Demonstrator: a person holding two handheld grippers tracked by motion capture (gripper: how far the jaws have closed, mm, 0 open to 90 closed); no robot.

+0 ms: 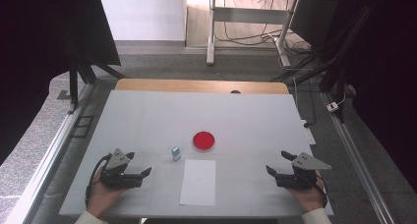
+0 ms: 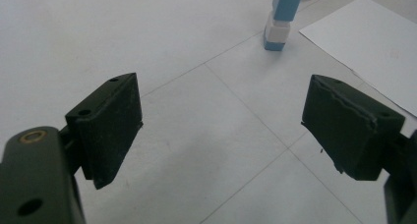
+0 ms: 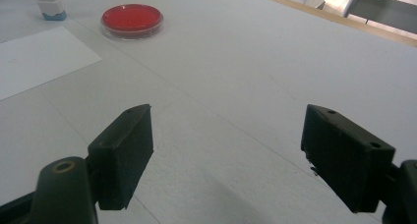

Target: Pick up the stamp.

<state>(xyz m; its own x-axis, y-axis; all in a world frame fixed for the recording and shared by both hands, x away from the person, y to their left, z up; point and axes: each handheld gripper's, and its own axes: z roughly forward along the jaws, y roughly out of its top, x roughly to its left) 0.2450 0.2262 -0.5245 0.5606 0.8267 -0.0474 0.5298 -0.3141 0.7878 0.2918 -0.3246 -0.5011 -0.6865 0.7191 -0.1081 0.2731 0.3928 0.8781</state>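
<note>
The white sheet of paper (image 1: 198,182) lies flat near the front edge of the table (image 1: 147,116) and serves as the landmark here. Just beyond its far edge sits a round red dish (image 1: 203,141), and off its far left corner stands a small blue-and-white upright object (image 1: 176,153), possibly a stamp or a capped marker; the views are too soft to say which. The left gripper (image 1: 139,164) rests well to the left of the sheet, the right gripper (image 1: 278,162) well to its right, each held low over the table in a hand. Both sets of jaws stand wide apart with nothing between them.

This looks like the start of the work: nothing is grasped, and both grippers point inward toward the sheet. The left gripper view looks straight at the blue-and-white object, so the likely next move is for that gripper to travel toward the sheet's far left corner, straddle the upright object squarely and close without tipping it.
</note>
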